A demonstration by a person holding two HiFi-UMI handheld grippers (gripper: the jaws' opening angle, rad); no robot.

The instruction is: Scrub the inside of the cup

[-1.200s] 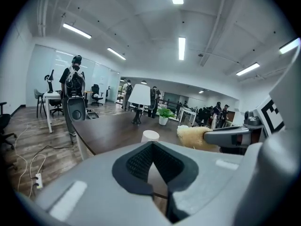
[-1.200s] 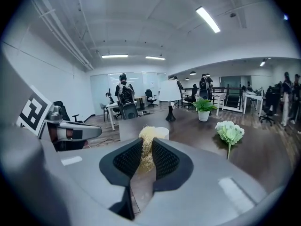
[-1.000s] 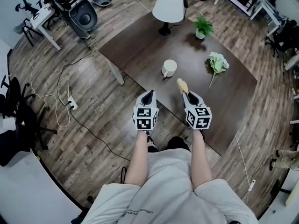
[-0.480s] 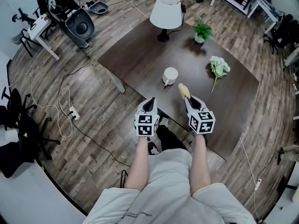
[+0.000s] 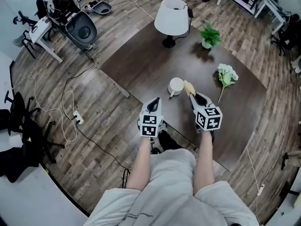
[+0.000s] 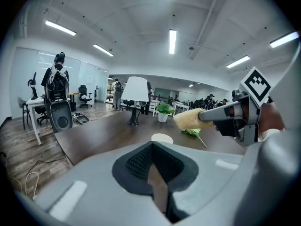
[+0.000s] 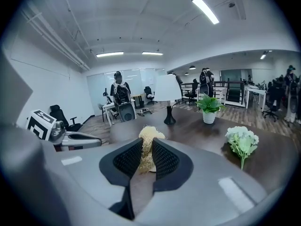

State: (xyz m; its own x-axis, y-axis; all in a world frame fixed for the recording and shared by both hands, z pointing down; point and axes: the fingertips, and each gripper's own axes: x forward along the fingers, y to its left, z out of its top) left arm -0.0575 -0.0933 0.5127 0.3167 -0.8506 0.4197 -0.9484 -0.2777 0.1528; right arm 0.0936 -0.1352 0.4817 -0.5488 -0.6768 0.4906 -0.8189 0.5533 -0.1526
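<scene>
Right, current state: the right gripper (image 5: pixel 193 96) is clamped on a yellowish loofah scrubber (image 5: pixel 189 87), whose fibres stick out forward past the pads (image 7: pixel 165 160). The white cup (image 5: pixel 176 85) stands upright on the dark table (image 5: pixel 141 60), just ahead-left of the right gripper, with the loofah tip just beside its rim. Can't tell whether they touch. In the right gripper view the loofah (image 7: pixel 149 136) hides most of the cup.

The left gripper (image 5: pixel 154 101) has its jaws together with nothing between them. The cup sits ahead and slightly right of it (image 6: pixel 162 138).

Beyond the cup: a white lamp (image 5: pixel 171 11) and a potted plant (image 5: pixel 210 34). A flower bunch (image 5: pixel 226 74) lies right of the right gripper.
</scene>
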